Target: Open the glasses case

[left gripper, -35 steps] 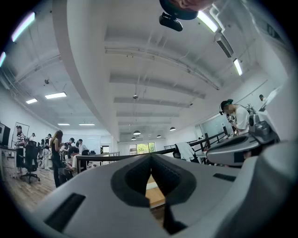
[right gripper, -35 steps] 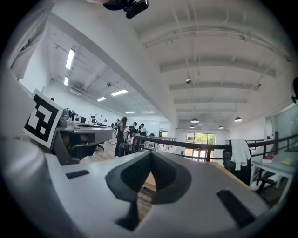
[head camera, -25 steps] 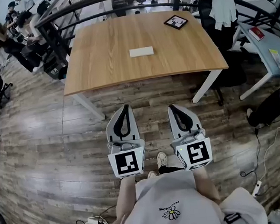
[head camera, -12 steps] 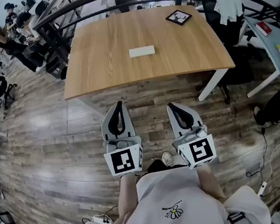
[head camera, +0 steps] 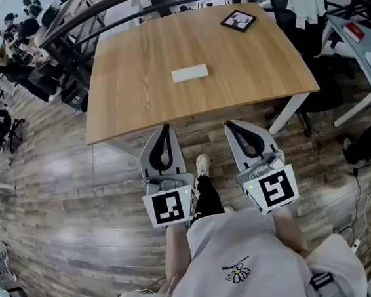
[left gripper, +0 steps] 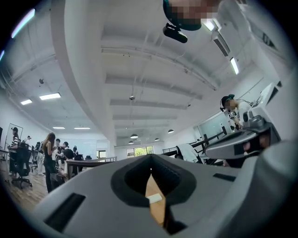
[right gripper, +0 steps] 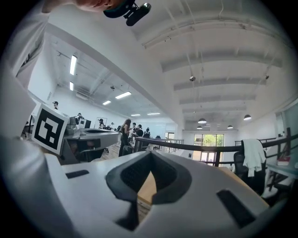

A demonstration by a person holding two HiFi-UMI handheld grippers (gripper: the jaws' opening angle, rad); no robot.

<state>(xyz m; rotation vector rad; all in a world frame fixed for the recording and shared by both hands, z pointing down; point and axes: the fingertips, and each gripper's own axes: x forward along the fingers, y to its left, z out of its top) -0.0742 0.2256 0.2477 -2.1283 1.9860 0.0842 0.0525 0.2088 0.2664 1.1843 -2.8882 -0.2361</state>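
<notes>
White glasses case (head camera: pixel 189 73), long axis sideways

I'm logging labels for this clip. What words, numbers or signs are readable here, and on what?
No text reads clearly.
Shirt: small lettering above the daisy print, too small to read.
Left cube, right cube, framed card on the table: black-and-white square patterns, no words.
White case: no print visible.
</notes>
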